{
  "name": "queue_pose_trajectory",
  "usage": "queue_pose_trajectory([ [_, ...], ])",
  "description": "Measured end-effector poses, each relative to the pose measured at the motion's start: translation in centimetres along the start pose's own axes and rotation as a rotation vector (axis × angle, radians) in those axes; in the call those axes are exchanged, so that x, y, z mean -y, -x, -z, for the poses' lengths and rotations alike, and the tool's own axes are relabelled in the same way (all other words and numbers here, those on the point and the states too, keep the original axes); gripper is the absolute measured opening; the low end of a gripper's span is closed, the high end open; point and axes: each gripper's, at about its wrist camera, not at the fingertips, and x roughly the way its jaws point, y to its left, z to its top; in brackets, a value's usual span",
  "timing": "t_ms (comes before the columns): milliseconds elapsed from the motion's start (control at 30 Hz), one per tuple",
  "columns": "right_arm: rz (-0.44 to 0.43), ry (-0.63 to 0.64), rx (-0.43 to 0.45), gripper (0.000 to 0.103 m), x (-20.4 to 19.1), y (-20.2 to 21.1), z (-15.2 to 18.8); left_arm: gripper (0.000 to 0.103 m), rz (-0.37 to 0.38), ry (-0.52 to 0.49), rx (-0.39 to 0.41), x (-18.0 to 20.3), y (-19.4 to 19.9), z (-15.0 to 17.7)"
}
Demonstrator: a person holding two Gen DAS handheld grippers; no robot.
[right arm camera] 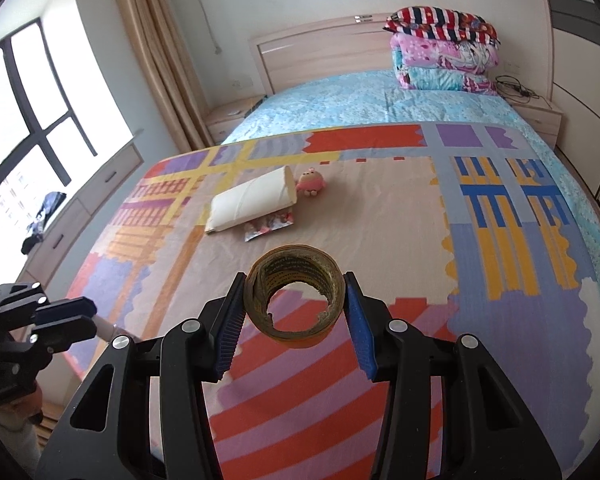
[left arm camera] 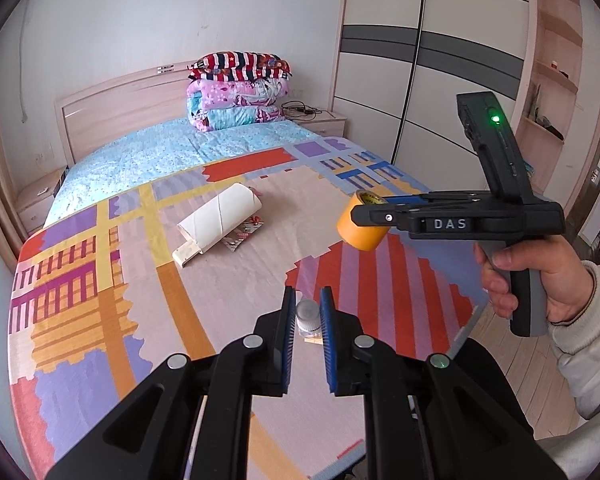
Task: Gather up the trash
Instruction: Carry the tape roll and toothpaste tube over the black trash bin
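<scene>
Left tool [left arm camera: 307, 322] tilted down over bed [left arm camera: 228, 280], clamping small white plastic bottle [left arm camera: 308, 314]. Right tool [right arm camera: 296, 312] tilted down, clamping yellow tape roll [right arm camera: 294, 302]; hand [left arm camera: 528, 276] wraps its handle.

Bedroom interior. A double bed [right arm camera: 380, 240] with a pale wooden headboard [left arm camera: 132, 104] stands against a white wall [left arm camera: 160, 20]; it carries a light-blue patterned sheet [left arm camera: 172, 148] partly overlaid by a multicoloured geometric cover [right arm camera: 500, 260]. Folded quilts [left arm camera: 238, 92] are stacked at the head. Low bedside cabinets [left arm camera: 326, 122] flank the bed, one bearing dark cables [left arm camera: 300, 109]. A sliding-door wardrobe [left arm camera: 420, 60] with grey bands adjoins open wooden shelves [left arm camera: 556, 60]. Daylight enters through a dark-framed window [right arm camera: 32, 120] beside beige curtains [right arm camera: 156, 60]; drawers [right arm camera: 108, 176] line the window seat. The floor [left arm camera: 516, 380] is pale wood.
</scene>
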Motion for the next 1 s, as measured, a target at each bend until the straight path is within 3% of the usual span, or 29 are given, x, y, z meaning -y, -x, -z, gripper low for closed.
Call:
queue_pose_trajectory([
  [500,-0.107,0.114,0.016,0.047,-5.2,6.2,5.3,0.012,0.001,-0.077,0.016,4.0,4.6,3.1],
  [1000,-0.155,0.148,-0.054,0.047,-7.9,7.3,11.7,0.012,0.052,-0.075,0.000,7.0,7.6,8.2],
])
